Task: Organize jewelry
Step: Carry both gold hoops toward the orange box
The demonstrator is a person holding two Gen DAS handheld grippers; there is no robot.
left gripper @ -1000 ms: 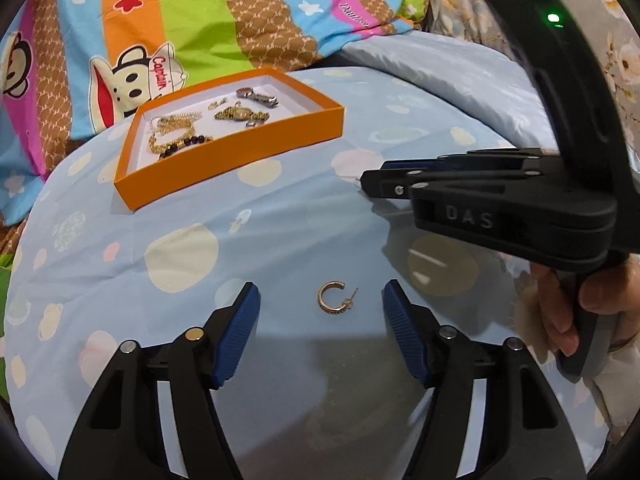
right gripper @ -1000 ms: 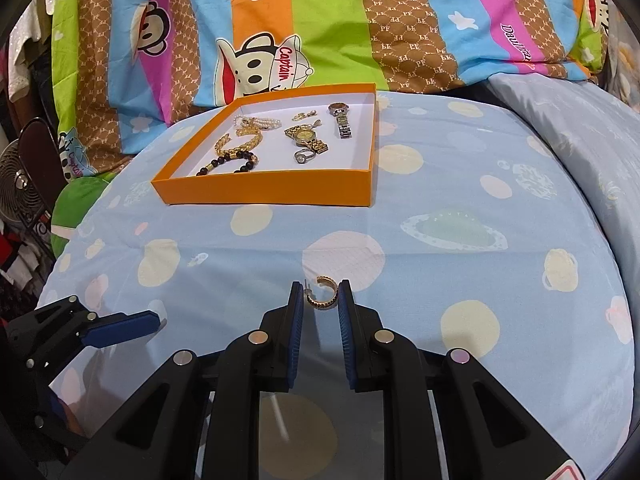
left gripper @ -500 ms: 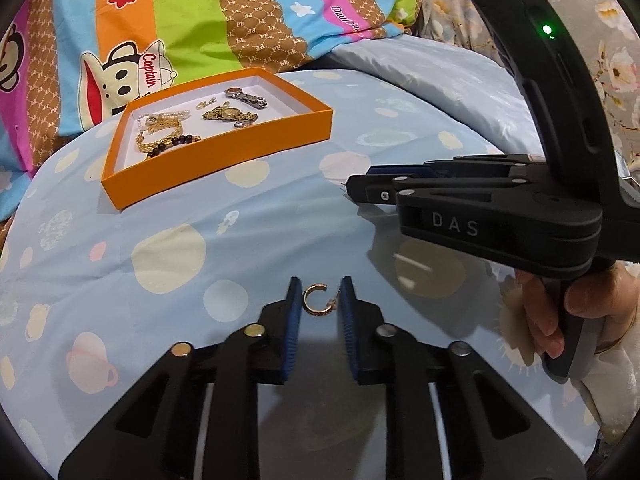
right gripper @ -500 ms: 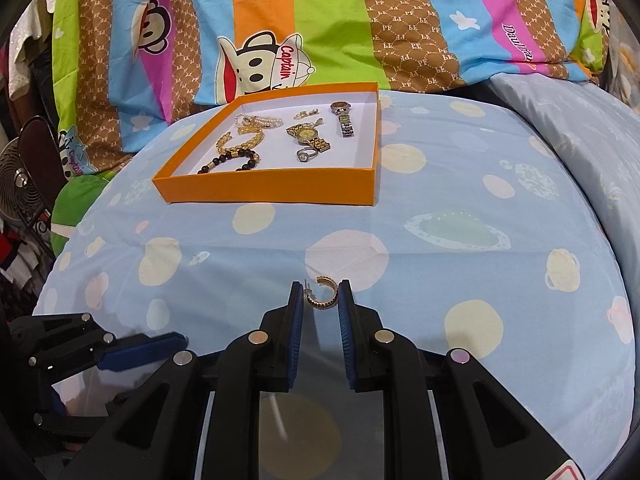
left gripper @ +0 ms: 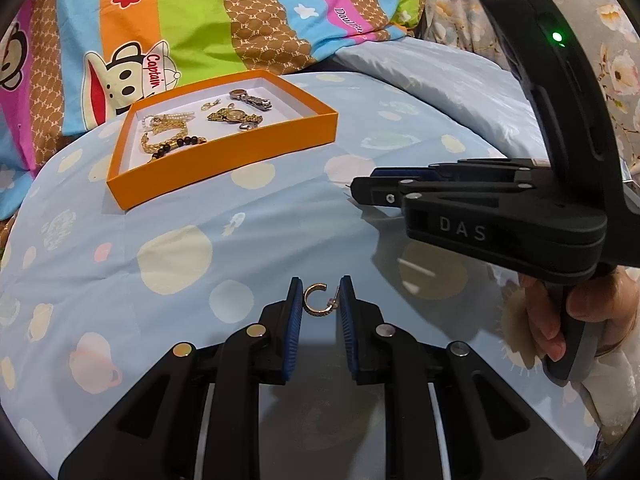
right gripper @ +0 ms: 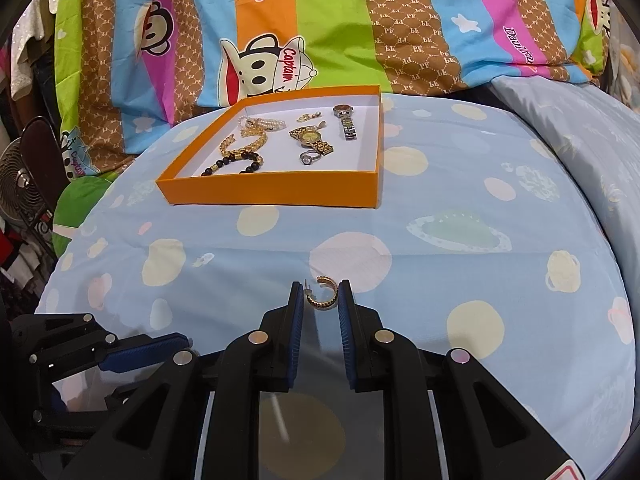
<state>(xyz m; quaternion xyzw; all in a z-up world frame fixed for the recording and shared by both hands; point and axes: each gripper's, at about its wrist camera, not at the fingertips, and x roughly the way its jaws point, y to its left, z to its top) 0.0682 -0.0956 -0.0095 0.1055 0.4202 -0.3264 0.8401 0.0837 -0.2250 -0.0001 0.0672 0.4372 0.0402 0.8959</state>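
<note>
My left gripper (left gripper: 320, 300) is shut on a gold hoop earring (left gripper: 316, 304), held just above the blue spotted bedcover. My right gripper (right gripper: 321, 298) is shut on a second gold hoop earring (right gripper: 323, 298). The right gripper also shows in the left wrist view (left gripper: 360, 190), to the right and ahead of the left one. An orange tray (left gripper: 224, 158) lies further back; in the right wrist view it (right gripper: 272, 192) holds gold chains, a black bead bracelet (right gripper: 232, 162), a gold watch (right gripper: 312, 138), a silver watch (right gripper: 346, 120) and a ring.
The bedcover (right gripper: 460, 208) bulges and drops off at its sides. A striped cartoon quilt (right gripper: 320, 20) lies behind the tray. A fan (right gripper: 20, 184) and clutter stand off the bed at the left. The person's hand (left gripper: 560, 320) holds the right gripper's handle.
My left gripper has closed from wide open onto the earring on the cover and lifted it slightly. The right gripper has stayed shut on its earring, almost still.
</note>
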